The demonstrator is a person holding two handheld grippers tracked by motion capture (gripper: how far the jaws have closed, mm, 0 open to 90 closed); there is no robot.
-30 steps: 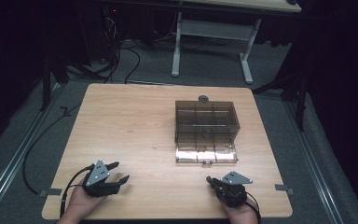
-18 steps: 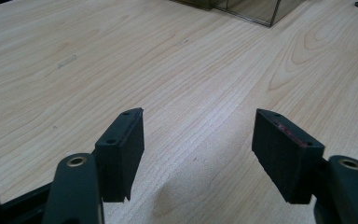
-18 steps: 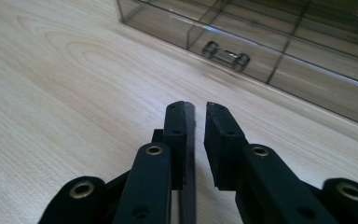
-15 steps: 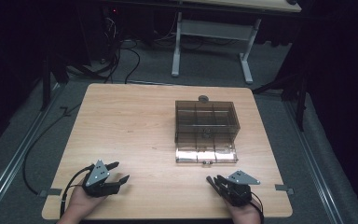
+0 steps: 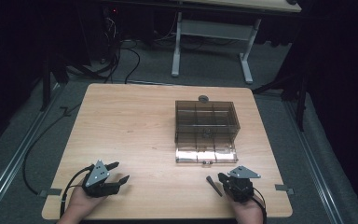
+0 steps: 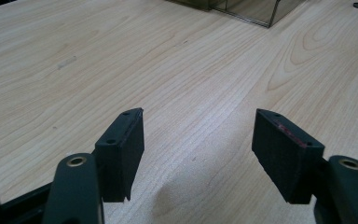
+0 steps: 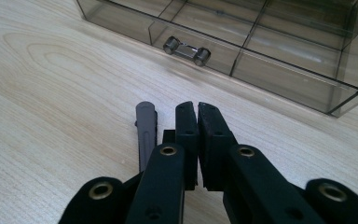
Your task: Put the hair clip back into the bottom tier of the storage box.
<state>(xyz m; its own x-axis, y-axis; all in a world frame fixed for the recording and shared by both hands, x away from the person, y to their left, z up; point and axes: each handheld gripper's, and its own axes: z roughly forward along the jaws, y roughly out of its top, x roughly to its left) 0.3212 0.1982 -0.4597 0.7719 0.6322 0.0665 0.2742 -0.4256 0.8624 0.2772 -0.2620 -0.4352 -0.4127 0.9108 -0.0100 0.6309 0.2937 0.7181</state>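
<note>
While the person's two hands rest at the near edge of the pale wooden table (image 5: 135, 121), the small dark grey ribbed peg (image 7: 145, 128) lies flat on the wood just to the left of the right gripper (image 7: 198, 109), seen along that gripper's own black jaws. Those jaws have just been closing and now stand clenched, pad against pad, with nothing between them. The peg sits outside them, beside the left jaw and very close to it; whether it touches cannot be told. Its long axis runs nearly parallel to the jaws, pointing away from the hand toward the smoky transparent plastic compartment box (image 7: 279, 51), whose small metal latch (image 7: 186, 49) faces the gripper from farther up the table.

From the high view, the same peg (image 5: 213, 185) lies on the table just left of the right gripper (image 5: 224, 179), in front of the box (image 5: 206, 122). The left gripper (image 5: 120, 172) is well apart, across the table's near edge; its jaws are spread wide over bare wood, holding nothing.

Judging from this layout, the right hand is far nearer the peg. A grasp would call for reopening the jaws and shifting sideways to the left, so that the pads straddle the peg across its narrow width.
</note>
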